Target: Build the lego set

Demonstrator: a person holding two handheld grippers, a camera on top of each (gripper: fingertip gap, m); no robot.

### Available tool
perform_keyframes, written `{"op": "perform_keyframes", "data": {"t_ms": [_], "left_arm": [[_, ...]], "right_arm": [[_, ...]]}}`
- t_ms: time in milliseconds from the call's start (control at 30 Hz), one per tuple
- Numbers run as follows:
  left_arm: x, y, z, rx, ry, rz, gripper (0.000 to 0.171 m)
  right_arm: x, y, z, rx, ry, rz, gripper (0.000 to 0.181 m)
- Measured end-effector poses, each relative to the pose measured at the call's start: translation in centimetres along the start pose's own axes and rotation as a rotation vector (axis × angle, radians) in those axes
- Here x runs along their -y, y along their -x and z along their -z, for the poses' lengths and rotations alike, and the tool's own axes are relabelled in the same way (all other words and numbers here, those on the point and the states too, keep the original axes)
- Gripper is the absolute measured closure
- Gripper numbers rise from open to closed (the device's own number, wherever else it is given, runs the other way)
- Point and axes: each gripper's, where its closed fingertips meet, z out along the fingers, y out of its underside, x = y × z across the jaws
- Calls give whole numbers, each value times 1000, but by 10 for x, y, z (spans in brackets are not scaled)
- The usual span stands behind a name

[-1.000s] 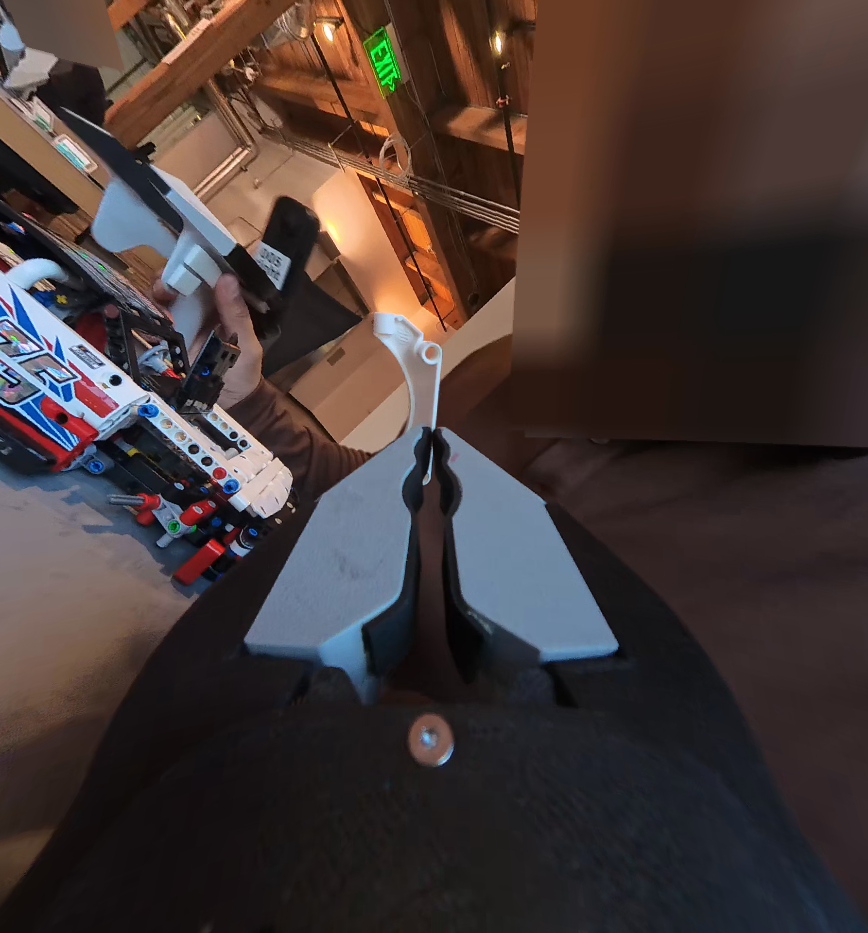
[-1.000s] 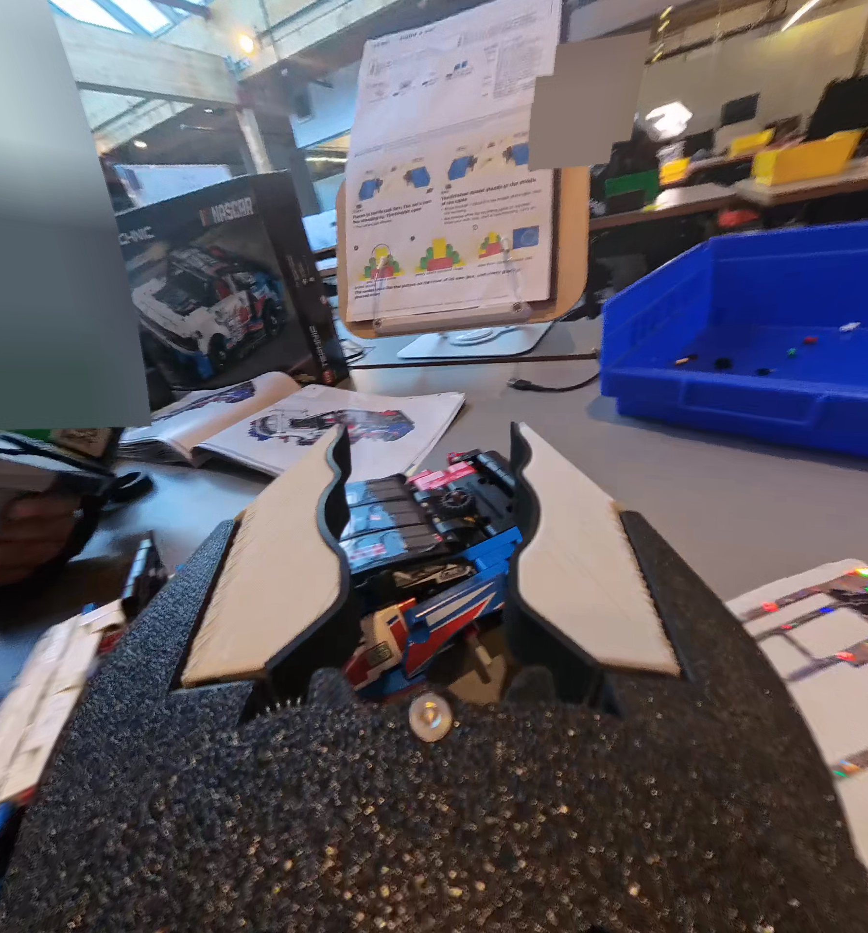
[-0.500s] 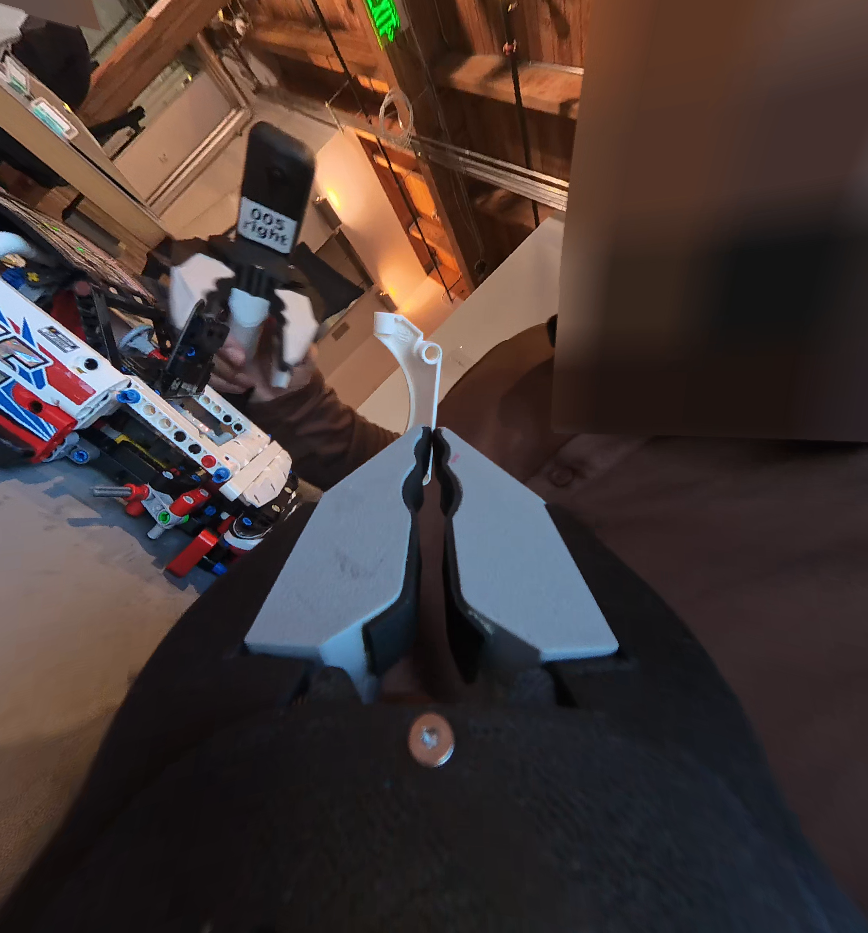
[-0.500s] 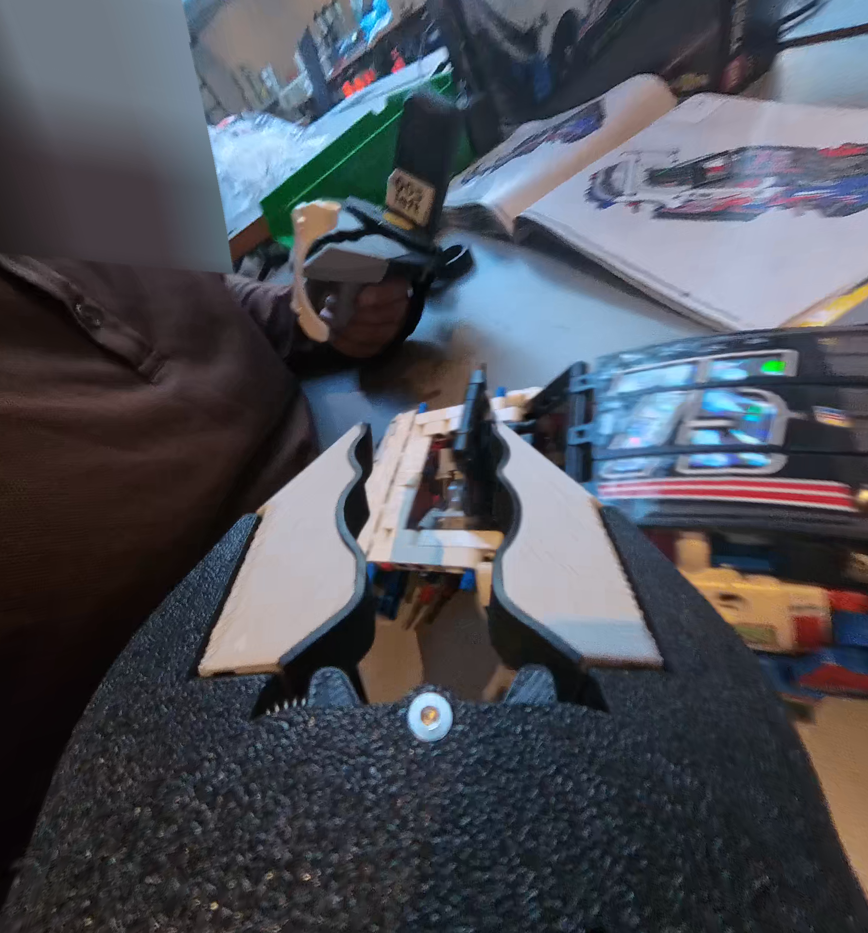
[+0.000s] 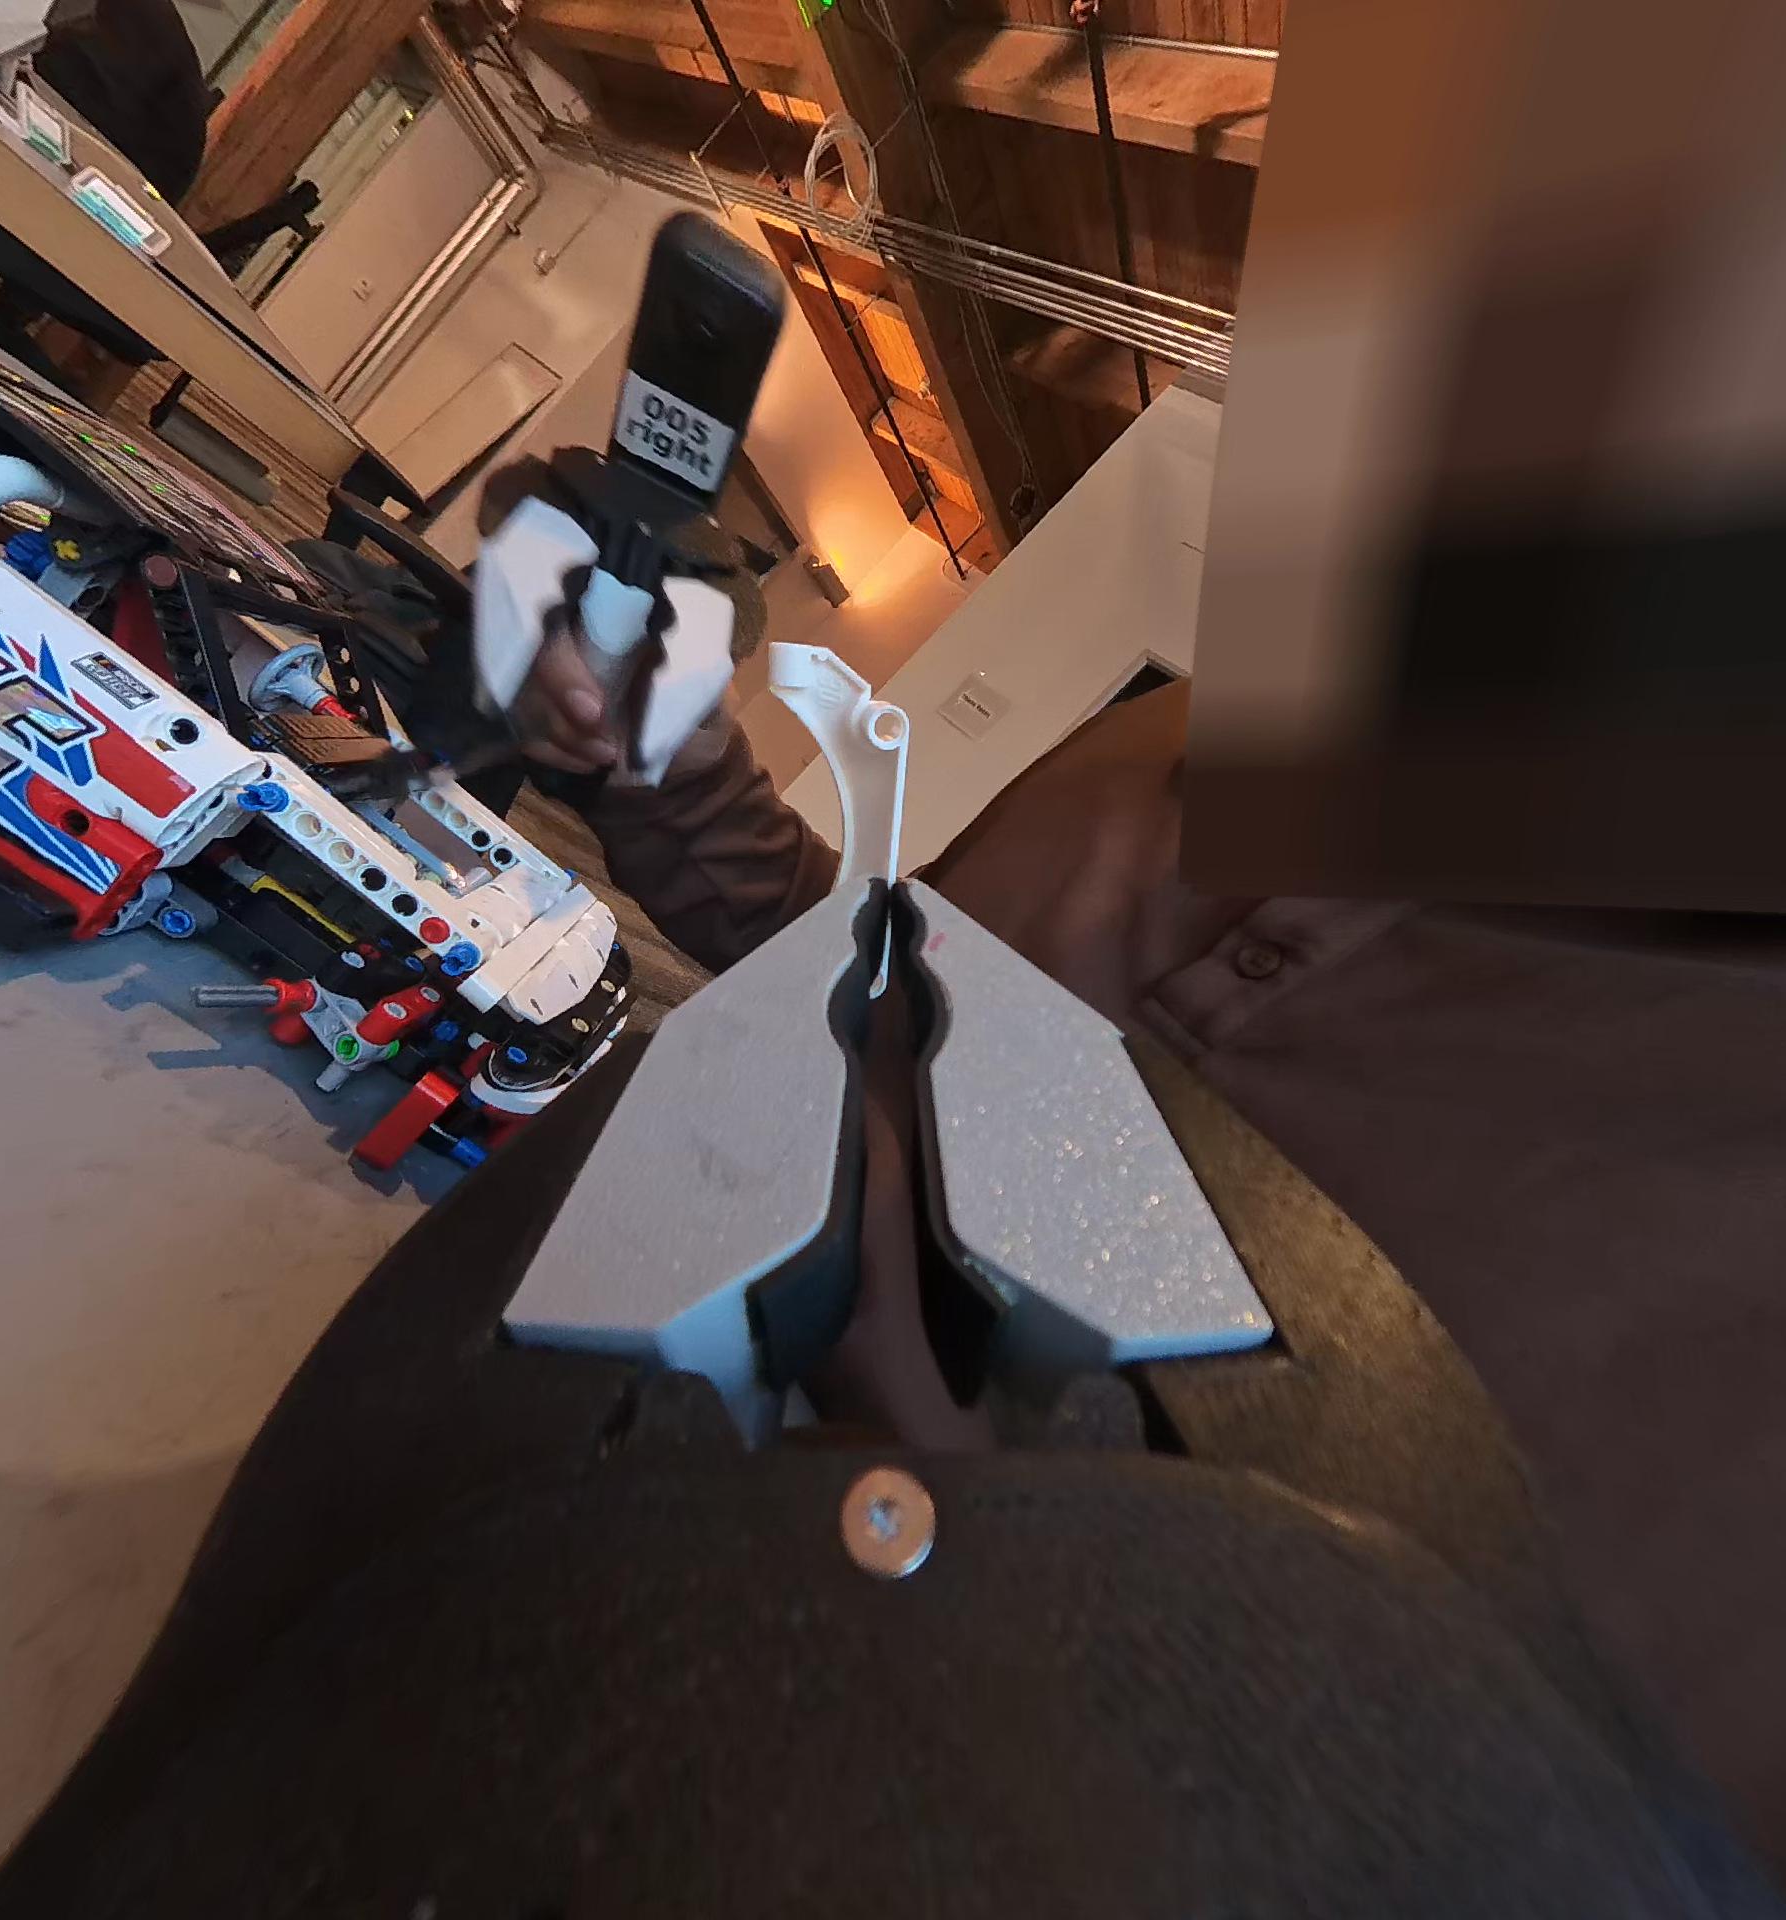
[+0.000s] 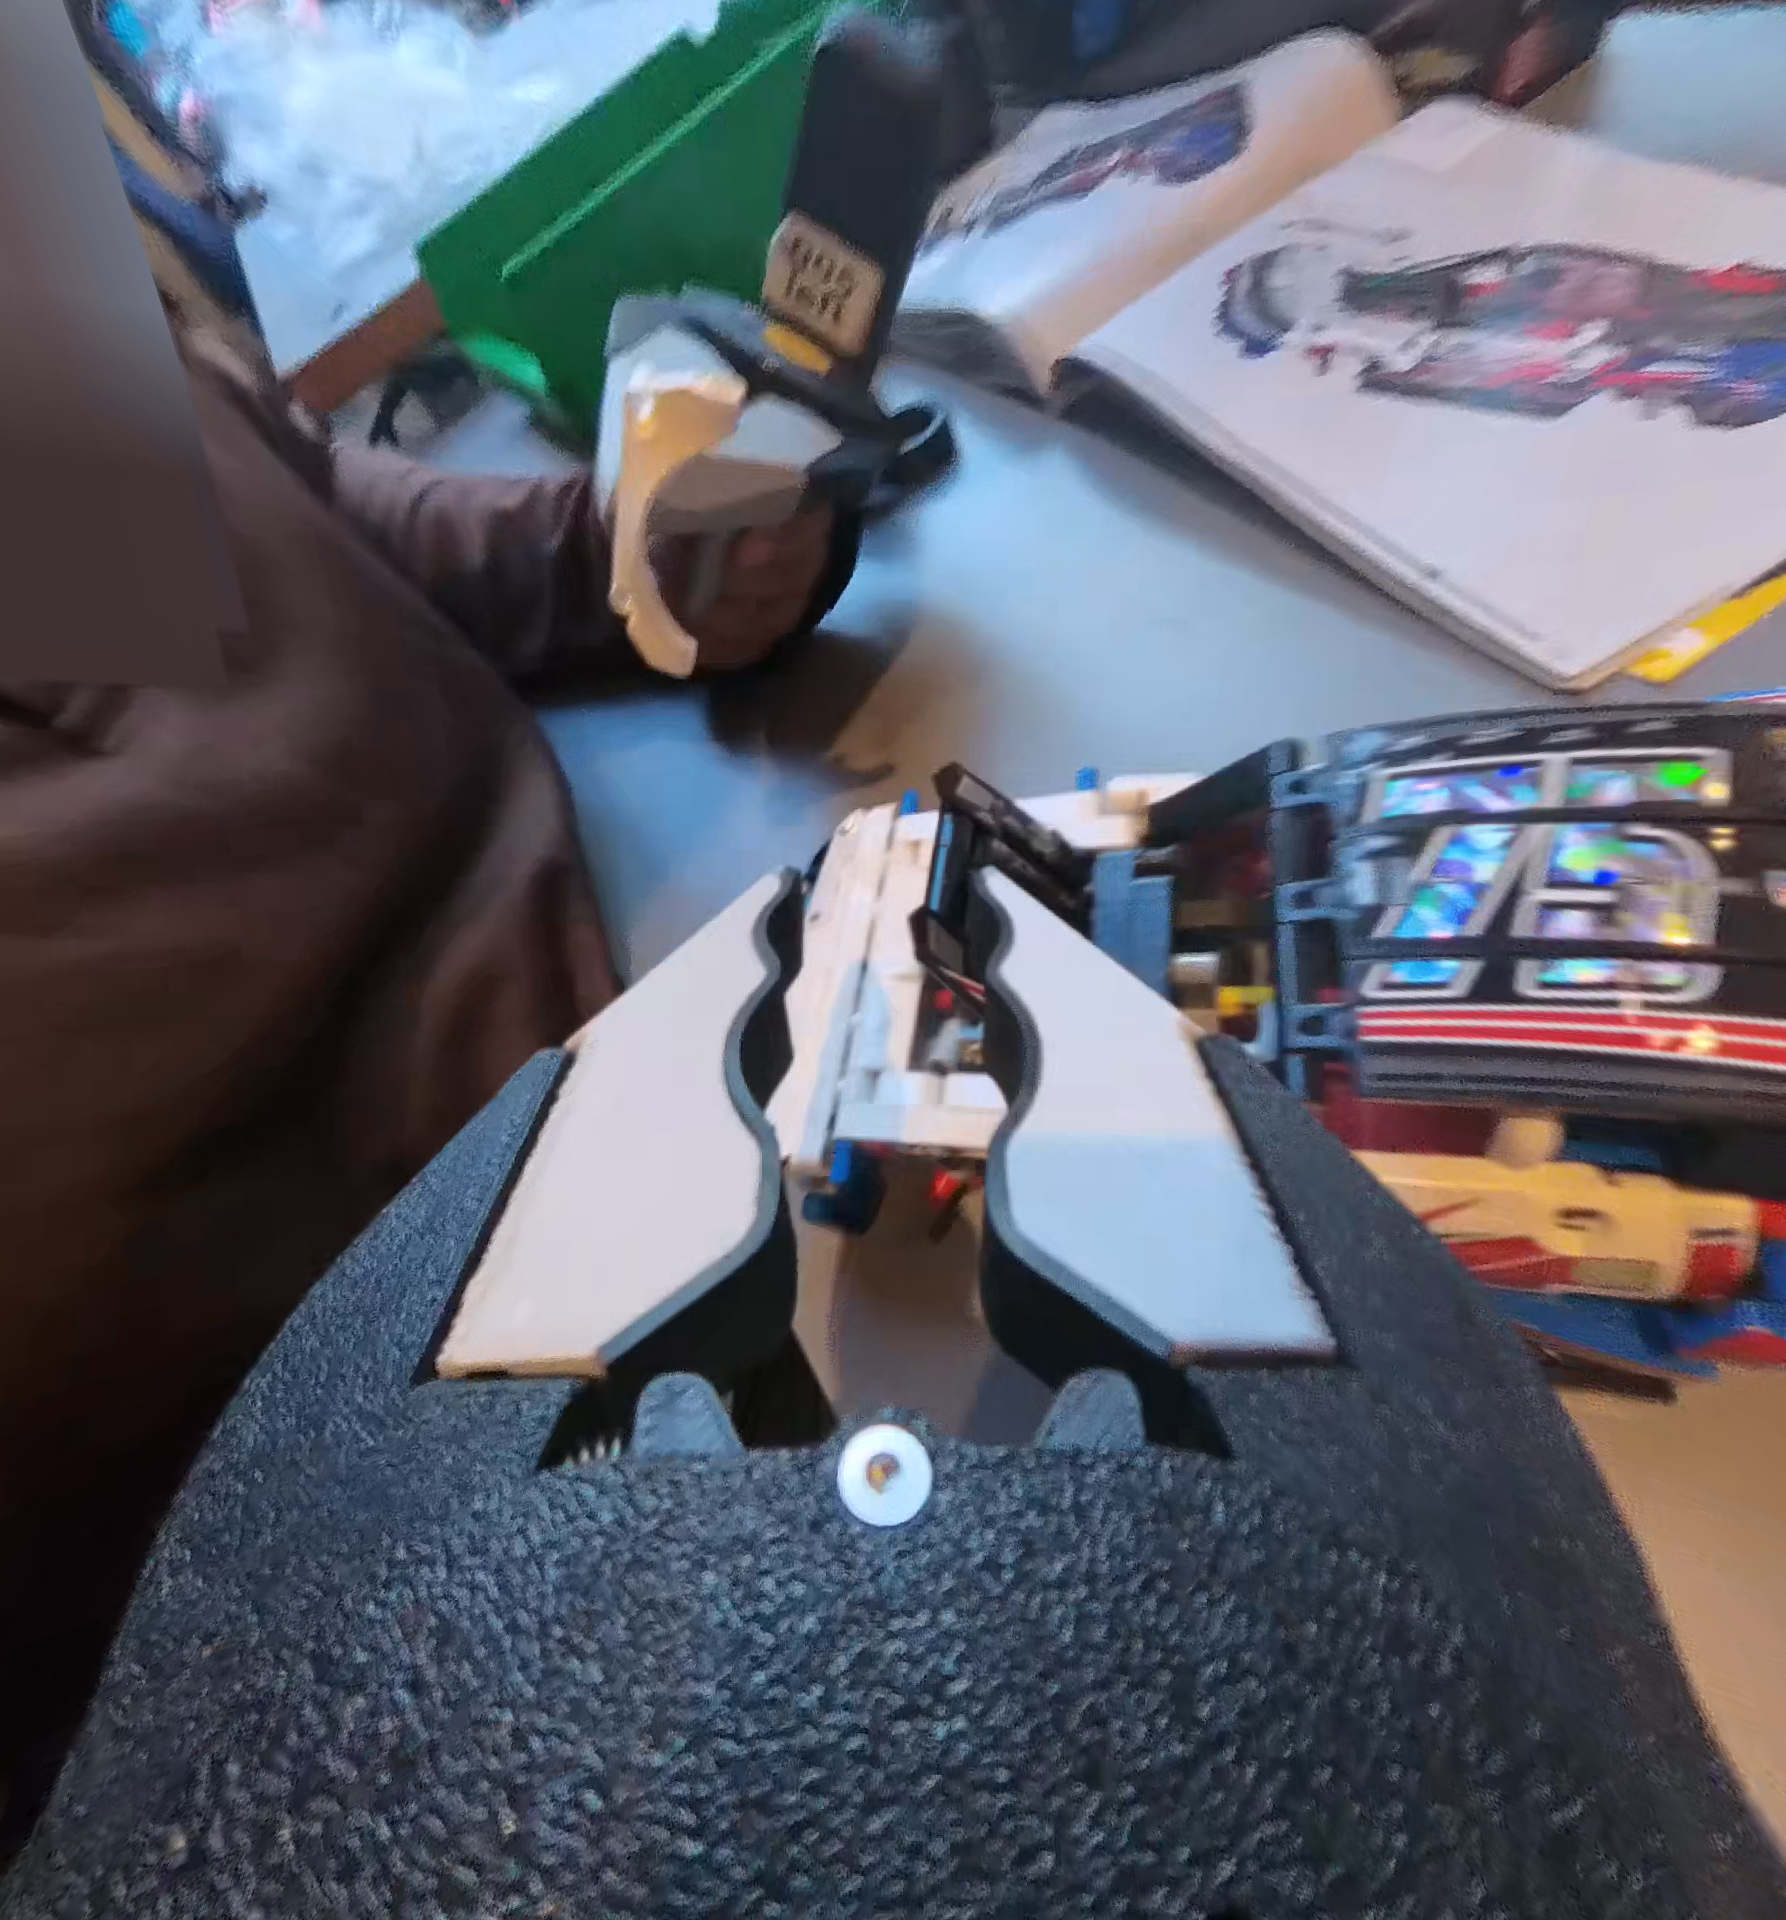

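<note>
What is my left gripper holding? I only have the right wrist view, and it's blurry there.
Observer: A white curved piece, pinched by its thin lower end at the very tips of the left gripper jaws.
Operator: Any hole on it for a pin?
Observer: Yes, one round hole at its upper end.
Operator: Can you see inside the car's cabin? The roof hides it from me.
Observer: Yes, on the car a grey steering wheel shows through the black side frame.
</note>
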Motion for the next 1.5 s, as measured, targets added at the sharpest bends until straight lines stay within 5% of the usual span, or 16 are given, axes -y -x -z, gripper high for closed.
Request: {"op": "perform_keyframes", "data": {"t_ms": [133, 267, 500, 933, 1500], "left_arm": [[-2, 0, -1, 1, 10, -3, 171], [-4, 0, -3, 5, 23, -7, 171], [-6, 0, -3, 10, 29, -14, 171], [-1, -4, 1, -29, 2, 12, 171], [11, -5, 7, -90, -54, 65, 171]], "right_arm": [[-29, 18, -15, 31, 168, 27, 145], [-31, 22, -16, 59, 157, -47, 137], [6, -26, 28, -203, -101, -78, 136], [14, -105, 96, -549, -472, -43, 140], [18, -134, 95, -549, -479, -15, 127]]}}
